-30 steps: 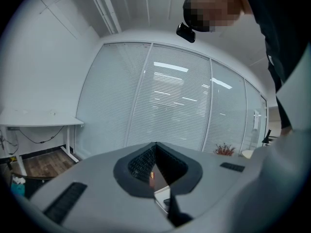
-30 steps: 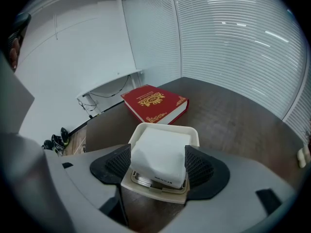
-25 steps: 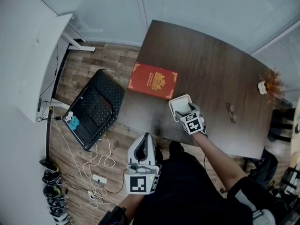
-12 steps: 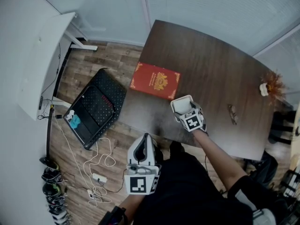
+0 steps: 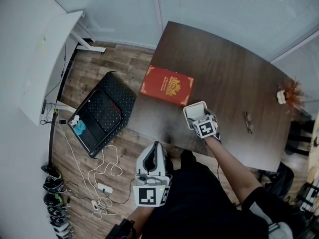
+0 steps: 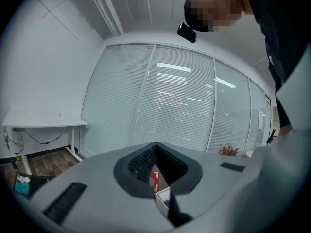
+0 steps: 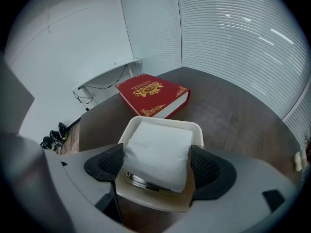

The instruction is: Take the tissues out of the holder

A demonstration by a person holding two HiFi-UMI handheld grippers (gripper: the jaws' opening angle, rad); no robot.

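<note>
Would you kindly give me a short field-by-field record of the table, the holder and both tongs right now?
Surface: dark table, red book lying flat on it
Holder: white holder next to the book
Contents: tissues stacked inside the holder
Right hand: right tongs have just been opening; jaws wide, tissues between them
Left hand: left tongs shut, empty, held away from the table
Task state: tissues not yet out
</note>
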